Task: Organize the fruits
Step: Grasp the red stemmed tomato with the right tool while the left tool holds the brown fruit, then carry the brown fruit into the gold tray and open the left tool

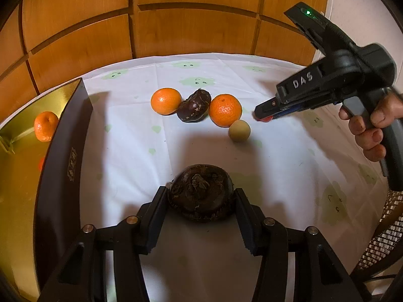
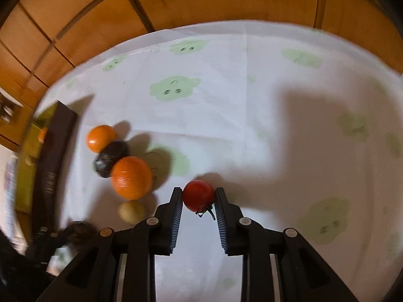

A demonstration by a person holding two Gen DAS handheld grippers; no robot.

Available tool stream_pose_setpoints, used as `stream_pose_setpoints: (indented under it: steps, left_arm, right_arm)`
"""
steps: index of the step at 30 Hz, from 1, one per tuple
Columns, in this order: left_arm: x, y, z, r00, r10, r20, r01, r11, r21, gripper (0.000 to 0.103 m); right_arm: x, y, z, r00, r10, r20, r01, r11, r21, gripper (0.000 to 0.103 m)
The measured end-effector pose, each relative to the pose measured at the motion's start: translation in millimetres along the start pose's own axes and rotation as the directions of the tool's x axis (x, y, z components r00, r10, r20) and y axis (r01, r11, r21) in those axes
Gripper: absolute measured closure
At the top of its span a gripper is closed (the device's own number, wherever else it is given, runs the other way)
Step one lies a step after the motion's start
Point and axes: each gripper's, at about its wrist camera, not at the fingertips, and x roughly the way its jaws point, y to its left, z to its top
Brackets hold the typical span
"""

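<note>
My left gripper [image 1: 201,196] is shut on a dark brown rough fruit [image 1: 200,191] just above the cloth. My right gripper [image 2: 199,196] is shut on a small red tomato [image 2: 198,195]; it also shows in the left wrist view [image 1: 263,117] to the right of the fruits. On the cloth lie two oranges [image 1: 166,100] [image 1: 225,110], a dark brown fruit [image 1: 194,105] between them, and a small tan round fruit [image 1: 239,130]. A gold-lined dark box [image 1: 65,151] at the left holds one orange [image 1: 45,125].
A white cloth with green cloud prints [image 1: 277,176] covers the table. Wooden panels [image 1: 191,25] stand behind it. A woven chair [image 1: 385,236] is at the right edge. The box wall rises at the left.
</note>
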Motion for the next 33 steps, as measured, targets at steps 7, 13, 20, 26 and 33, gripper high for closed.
stream_pose_setpoints:
  steps: [7, 13, 20, 26, 33]
  left_arm:
    - [-2, 3, 6, 1.0, -0.015, -0.025, 0.014, 1.0, -0.003, 0.051]
    - [-26, 4, 15, 0.998, -0.069, 0.004, 0.069, 0.997, -0.016, 0.051]
    - [-91, 37, 33, 0.988, -0.086, 0.128, 0.103, 0.986, -0.132, 0.052]
    - [-120, 130, 28, 0.99, 0.042, 0.137, 0.02, 0.909, -0.415, 0.052]
    - [-113, 194, 4, 0.986, 0.159, 0.044, -0.105, 0.813, -0.573, 0.052]
  right_arm:
    - [2, -3, 0, 1.0, -0.011, 0.01, 0.011, 1.0, -0.005, 0.077]
    - [5, -1, 1, 1.0, -0.004, 0.014, 0.004, 1.0, 0.003, 0.077]
    - [4, -6, -1, 1.0, 0.013, 0.018, -0.013, 1.0, 0.016, 0.077]
    - [3, -9, -2, 1.0, 0.02, 0.015, -0.021, 1.0, 0.016, 0.077]
    - [4, -8, -1, 1.0, 0.016, 0.012, -0.016, 1.0, 0.018, 0.077]
